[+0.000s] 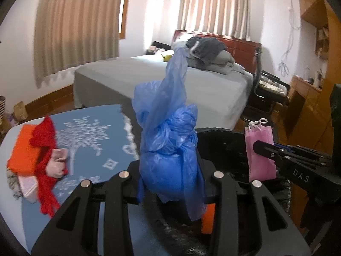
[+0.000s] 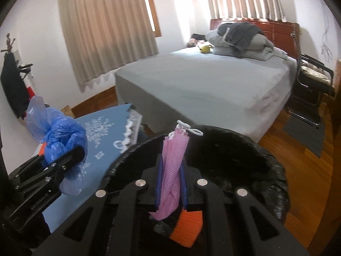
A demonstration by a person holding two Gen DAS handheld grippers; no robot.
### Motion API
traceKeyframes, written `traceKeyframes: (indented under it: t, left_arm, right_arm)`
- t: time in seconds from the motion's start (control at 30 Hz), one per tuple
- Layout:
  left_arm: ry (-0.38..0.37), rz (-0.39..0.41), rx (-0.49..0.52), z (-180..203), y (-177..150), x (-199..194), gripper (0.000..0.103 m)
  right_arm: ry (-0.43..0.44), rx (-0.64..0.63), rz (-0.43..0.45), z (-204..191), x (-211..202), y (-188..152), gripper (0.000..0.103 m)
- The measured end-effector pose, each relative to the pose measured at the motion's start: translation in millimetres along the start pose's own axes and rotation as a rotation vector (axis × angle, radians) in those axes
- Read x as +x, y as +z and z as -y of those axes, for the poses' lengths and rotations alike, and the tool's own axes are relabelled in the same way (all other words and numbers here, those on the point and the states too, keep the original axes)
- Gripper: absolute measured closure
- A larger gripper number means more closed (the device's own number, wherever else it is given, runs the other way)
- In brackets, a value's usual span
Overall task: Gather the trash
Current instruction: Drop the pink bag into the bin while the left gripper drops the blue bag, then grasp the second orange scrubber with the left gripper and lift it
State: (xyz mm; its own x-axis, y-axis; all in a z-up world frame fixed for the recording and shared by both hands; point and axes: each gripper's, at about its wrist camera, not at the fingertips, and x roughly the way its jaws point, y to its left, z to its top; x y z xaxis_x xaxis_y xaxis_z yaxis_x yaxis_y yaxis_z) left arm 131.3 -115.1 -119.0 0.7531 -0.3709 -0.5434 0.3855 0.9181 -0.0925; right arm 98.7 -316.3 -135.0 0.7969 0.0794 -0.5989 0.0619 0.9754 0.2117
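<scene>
My left gripper (image 1: 170, 183) is shut on a crumpled blue plastic bag (image 1: 170, 149) and holds it upright at the rim of a black trash bin (image 1: 223, 147). The blue bag also shows in the right wrist view (image 2: 64, 140), left of the bin. My right gripper (image 2: 171, 183) is shut on a pink face mask (image 2: 173, 170) with white ear loops, held above the open black bin (image 2: 234, 155). The mask (image 1: 261, 151) and the right gripper show at the right of the left wrist view. An orange item (image 2: 187, 228) lies inside the bin below the mask.
A table with a blue patterned cloth (image 1: 91, 140) stands left of the bin. On it lie orange and red cloths (image 1: 36, 155) and a small pink object (image 1: 57, 164). A grey bed (image 2: 202, 81) is behind. A chair (image 2: 313, 81) and wood floor are at the right.
</scene>
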Motion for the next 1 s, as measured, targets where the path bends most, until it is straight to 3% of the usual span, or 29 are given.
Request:
traceKeyframes:
  t: [0.3,0.37,0.43,0.53,0.63,0.73,0.9,1.0]
  left_arm:
    - [-0.088,-0.038,0.026,29.6,-3.8,26.1,0.065]
    - [-0.109,-0.054,0.026,35.0,-7.9,32.6,0.062]
    - [-0.120,-0.068,0.026,34.7,-8.2,37.6,0.049]
    - [-0.123,-0.065,0.025,32.3,-7.8,38.2,0.035]
    - [-0.109,-0.057,0.032,31.9,-8.8,34.7,0.031]
    - [-0.083,-0.042,0.035,28.0,-7.0,29.0,0.025]
    - [-0.015,-0.003,0.026,8.4,-2.6,9.9,0.016]
    - [0.027,0.010,0.005,-7.9,-0.4,0.0,0.012]
  right_arm:
    - [-0.060,0.042,-0.011,37.2,-5.7,-8.1,0.086]
    - [-0.073,0.051,-0.016,42.9,-5.3,-8.9,0.085]
    - [-0.086,0.053,-0.018,46.9,-6.1,-10.9,0.083]
    - [-0.097,0.059,-0.018,52.2,-8.6,-13.4,0.074]
    - [-0.105,0.061,-0.014,55.7,-10.4,-14.6,0.065]
    - [-0.111,0.059,-0.003,55.7,-12.5,-14.0,0.051]
    - [-0.111,0.054,0.028,47.9,-16.6,-9.9,0.015]
    - [-0.101,0.042,0.051,37.8,-18.8,-6.2,0.008]
